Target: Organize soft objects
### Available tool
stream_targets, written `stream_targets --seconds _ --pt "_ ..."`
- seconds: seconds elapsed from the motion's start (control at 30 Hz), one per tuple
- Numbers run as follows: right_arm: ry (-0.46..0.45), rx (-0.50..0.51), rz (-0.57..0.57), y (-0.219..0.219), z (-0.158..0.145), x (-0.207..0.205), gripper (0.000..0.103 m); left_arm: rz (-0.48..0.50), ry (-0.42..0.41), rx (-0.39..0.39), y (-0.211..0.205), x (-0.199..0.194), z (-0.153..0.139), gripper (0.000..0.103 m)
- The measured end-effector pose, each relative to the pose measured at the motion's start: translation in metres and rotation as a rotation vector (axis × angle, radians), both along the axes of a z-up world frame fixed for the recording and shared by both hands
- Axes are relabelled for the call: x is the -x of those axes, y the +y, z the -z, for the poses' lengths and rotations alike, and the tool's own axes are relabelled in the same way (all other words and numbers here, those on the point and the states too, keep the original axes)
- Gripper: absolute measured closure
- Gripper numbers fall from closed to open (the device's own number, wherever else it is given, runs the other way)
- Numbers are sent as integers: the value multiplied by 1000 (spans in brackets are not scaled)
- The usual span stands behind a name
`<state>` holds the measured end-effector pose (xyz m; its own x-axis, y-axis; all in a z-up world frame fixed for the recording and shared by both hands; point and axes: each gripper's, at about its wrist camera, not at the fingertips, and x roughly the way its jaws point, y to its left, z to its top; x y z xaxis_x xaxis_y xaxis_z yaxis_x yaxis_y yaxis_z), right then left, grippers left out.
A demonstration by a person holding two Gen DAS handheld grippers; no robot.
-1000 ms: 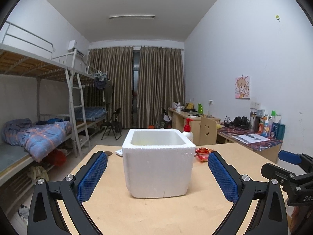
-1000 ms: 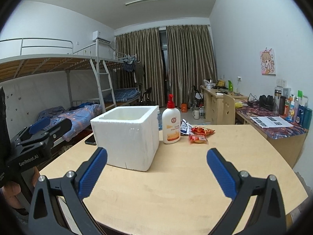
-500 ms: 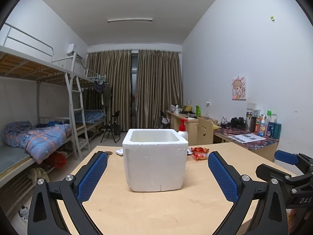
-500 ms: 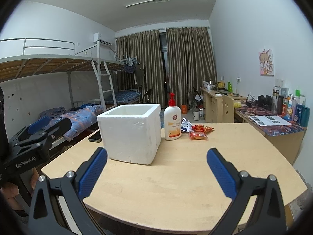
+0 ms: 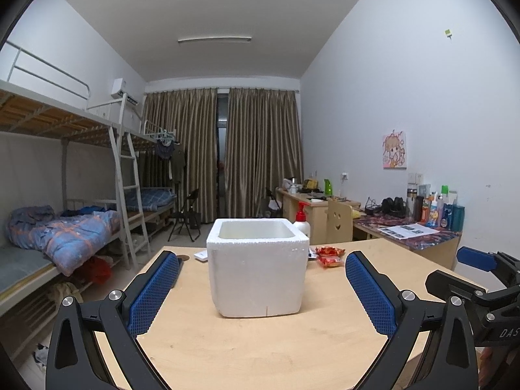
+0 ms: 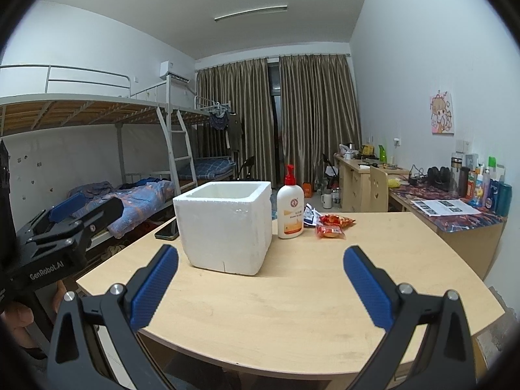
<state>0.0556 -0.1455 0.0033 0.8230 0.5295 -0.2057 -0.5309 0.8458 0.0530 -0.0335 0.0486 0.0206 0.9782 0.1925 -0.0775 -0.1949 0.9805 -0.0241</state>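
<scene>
Both grippers wide open, empty; snack packets lie ahead-right of the right gripper, nearer it than the left gripper; foam box ahead-left.

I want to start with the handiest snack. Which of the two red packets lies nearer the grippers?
The front red packet, lying flat nearer the table's near edge; the other red packet lies just behind it, farther back.

Both grippers hover level above the near edge of the table, side by side. The left gripper and the right gripper each have their blue-padded fingers spread wide, holding nothing.
</scene>
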Motion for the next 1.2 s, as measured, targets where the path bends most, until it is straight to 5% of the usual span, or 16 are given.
stream_targets --seconds 1.2 --pt "20 1 -26 0 4 -5 0 -1 20 -6 -3 -8 3 0"
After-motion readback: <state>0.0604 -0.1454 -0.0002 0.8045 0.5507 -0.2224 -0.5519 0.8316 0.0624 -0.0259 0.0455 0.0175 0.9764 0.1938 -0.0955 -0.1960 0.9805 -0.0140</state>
